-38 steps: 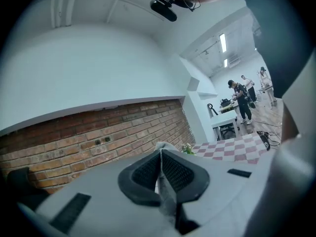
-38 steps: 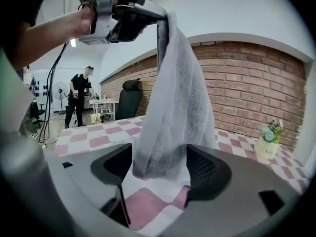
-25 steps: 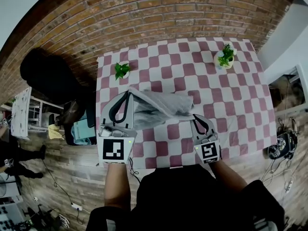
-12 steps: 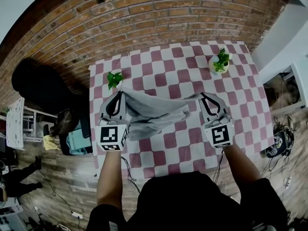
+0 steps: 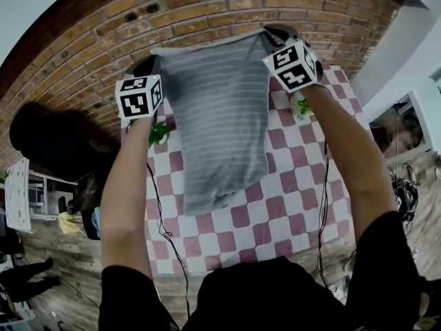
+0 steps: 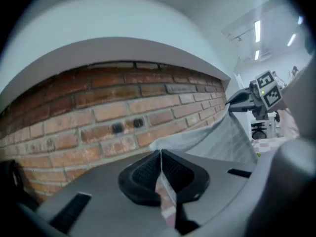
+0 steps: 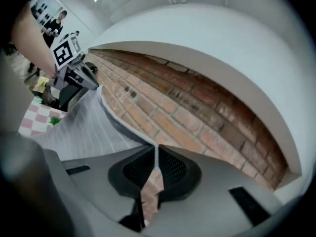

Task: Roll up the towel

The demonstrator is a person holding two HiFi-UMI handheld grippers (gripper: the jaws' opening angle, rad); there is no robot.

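A grey striped towel point(image 5: 220, 123) hangs spread out in the air above the checked table point(image 5: 303, 185), held up by its two top corners. My left gripper point(image 5: 150, 62) is shut on the top left corner, and my right gripper point(image 5: 270, 34) is shut on the top right corner. In the left gripper view the jaws point(image 6: 160, 154) are pinched together on the towel's edge point(image 6: 217, 142). The right gripper view shows its jaws point(image 7: 156, 149) closed on the hem, with the towel point(image 7: 84, 127) stretching away toward the other gripper point(image 7: 81, 80). The lower edge hangs loose over the table.
A brick wall point(image 5: 207, 5) stands close behind the table. Two small potted plants sit on the table, one at the back left point(image 5: 158, 133) and one at the back right point(image 5: 302, 105), partly hidden by my arms. A dark bulky shape point(image 5: 55, 136) stands on the floor to the left.
Both grippers have risen from table height and moved apart and forward. The towel went from a bunched heap on the table to hanging spread between them.
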